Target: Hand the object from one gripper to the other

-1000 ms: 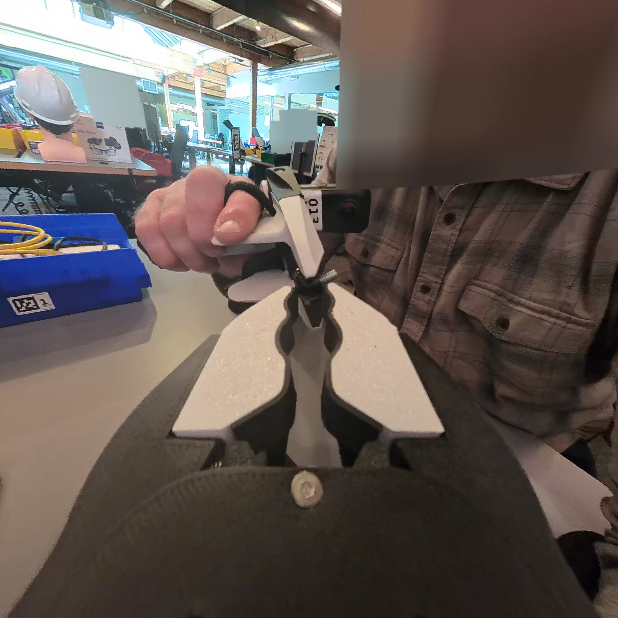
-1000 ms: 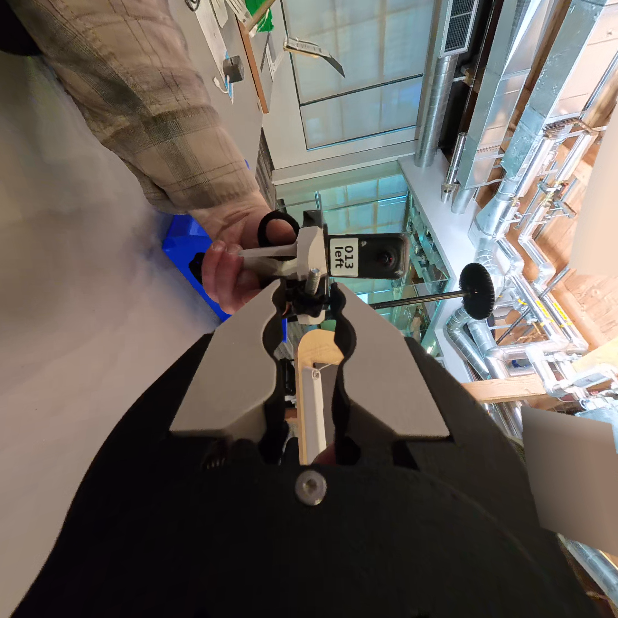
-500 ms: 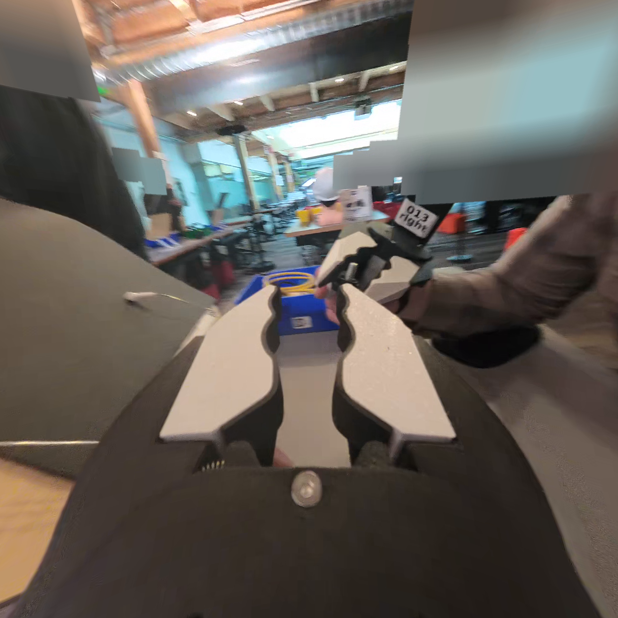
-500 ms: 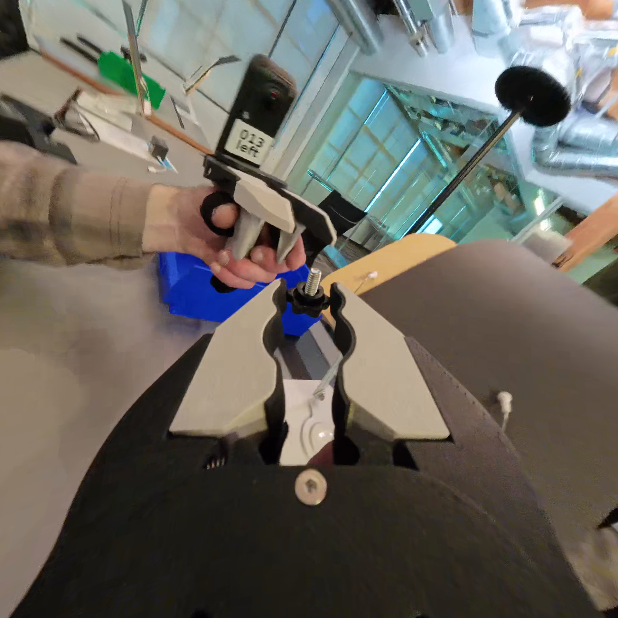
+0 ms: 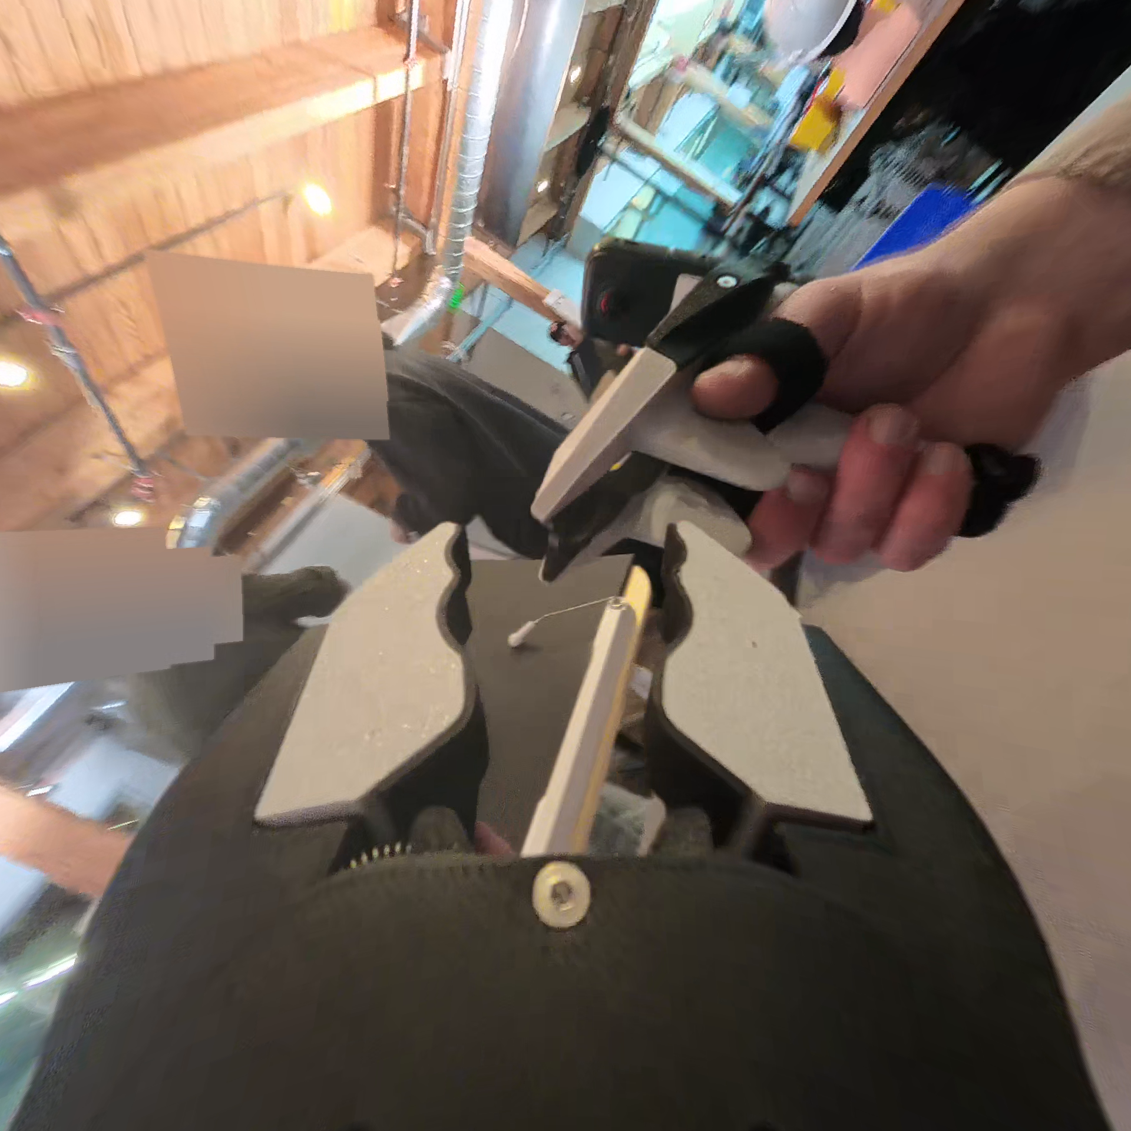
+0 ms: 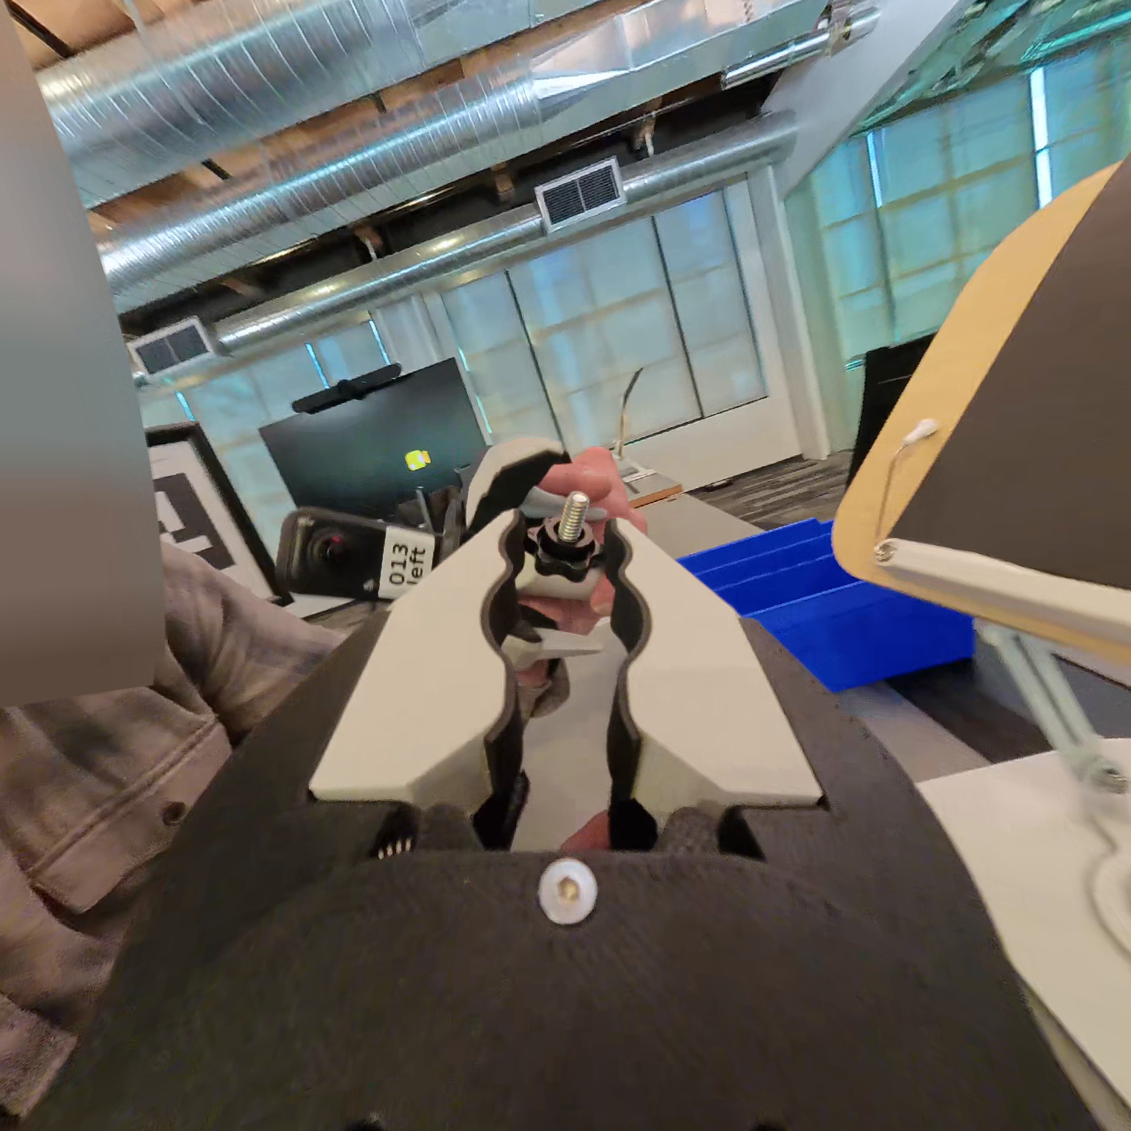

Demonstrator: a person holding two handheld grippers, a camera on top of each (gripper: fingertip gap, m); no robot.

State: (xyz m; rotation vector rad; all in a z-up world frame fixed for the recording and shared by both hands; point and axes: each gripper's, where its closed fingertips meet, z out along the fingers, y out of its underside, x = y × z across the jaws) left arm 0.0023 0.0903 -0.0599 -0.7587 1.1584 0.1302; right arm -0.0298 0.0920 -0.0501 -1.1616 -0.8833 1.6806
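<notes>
Knob: a small black lobed knob (image 6: 558,560) with a threaded metal stud is pinched at the tips of the right gripper (image 6: 562,566), at 12 o'clock in the right wrist view; the stud points up and away.
Right jaws: narrow, closed on the knob's lobed head; the stud is left free above them.
Left gripper (image 5: 566,554): jaws are held wide and nothing is seen between them; in the right wrist view it shows just behind the knob, its state hard to read from there.
Weight: judged light; a small part that is carried easily by a fingertip pinch.
Stiffness: judged rigid plastic and steel; no give is expected under squeeze and breakage is unlikely.
Slip: the lobes are likely to key into the scalloped pads; the stud is thin and round, so rolling is to be expected if it is taken there.
Hold point: the head is best taken across its lobes, at 3 and 9 o'clock.
Task state: judged done or nearly so, since the knob is carried by one gripper only.
Surroundings: a blue bin (image 6: 857,618) sits at 3 o'clock, well apart from the knob.
</notes>
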